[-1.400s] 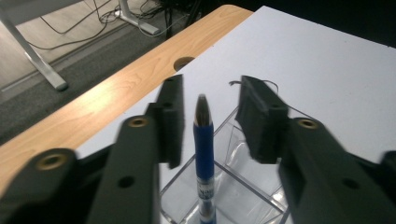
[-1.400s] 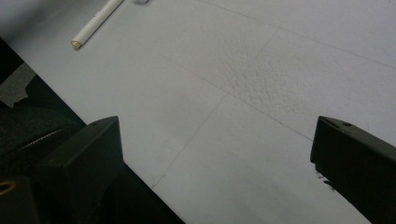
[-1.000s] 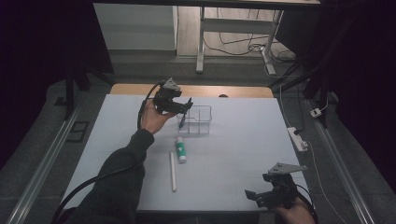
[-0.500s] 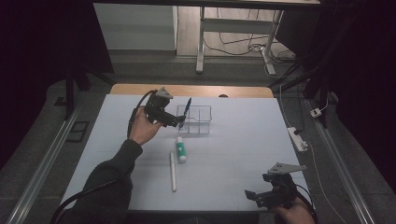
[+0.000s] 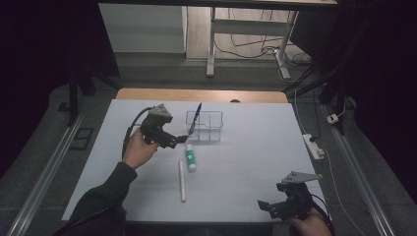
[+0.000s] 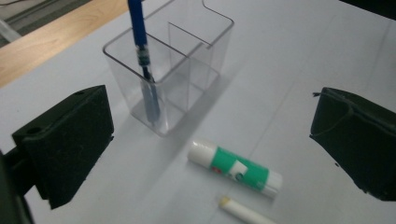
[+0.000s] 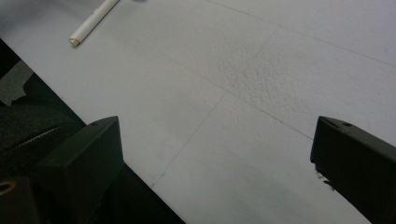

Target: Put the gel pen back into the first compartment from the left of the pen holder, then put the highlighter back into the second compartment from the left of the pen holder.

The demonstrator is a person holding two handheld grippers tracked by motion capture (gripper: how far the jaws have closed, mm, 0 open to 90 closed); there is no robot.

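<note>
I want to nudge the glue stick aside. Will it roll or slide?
The glue stick looks round and lies on its side on the flat table, so a sideways push would probably roll it. Pushed along its length, it should slide. It looks small, likely light.

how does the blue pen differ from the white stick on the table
The blue pen stands tilted in an end compartment of the clear organizer; the white stick lies flat on the table. The pen is dark blue, the stick plain white. Both are long and slim.
</note>
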